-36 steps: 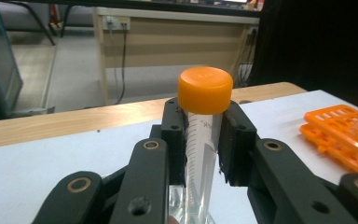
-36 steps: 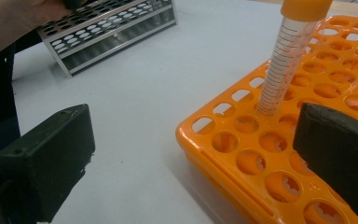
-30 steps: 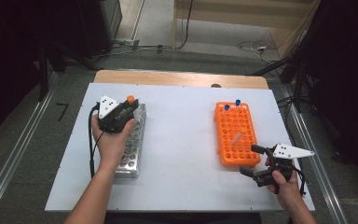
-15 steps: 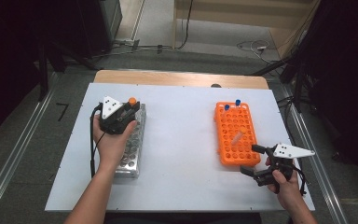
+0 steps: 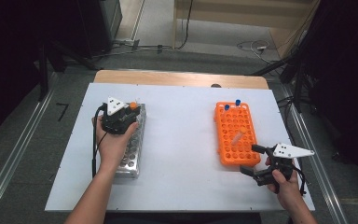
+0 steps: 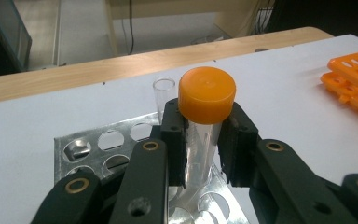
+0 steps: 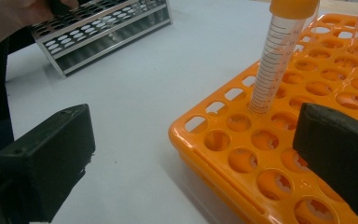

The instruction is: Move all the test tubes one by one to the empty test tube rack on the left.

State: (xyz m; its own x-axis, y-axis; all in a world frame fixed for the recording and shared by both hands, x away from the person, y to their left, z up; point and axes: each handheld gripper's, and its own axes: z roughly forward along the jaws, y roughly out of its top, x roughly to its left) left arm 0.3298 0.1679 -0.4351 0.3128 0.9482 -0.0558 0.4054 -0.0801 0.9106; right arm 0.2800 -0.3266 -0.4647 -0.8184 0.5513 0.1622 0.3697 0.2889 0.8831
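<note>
Here, right hand-held gripper (image 5: 256,161) agape beside orange rack (image 5: 233,133) corner, table edge near

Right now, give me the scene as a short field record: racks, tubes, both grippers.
surface: white table
left rack: metal rack, under the person's left hand
right rack: orange rack
left gripper: shut on orange-capped tube standing in the metal rack
right gripper: open, beside the orange rack's near corner
orange rack contents: leaning capped tube, two blue-capped tubes at far end
</note>
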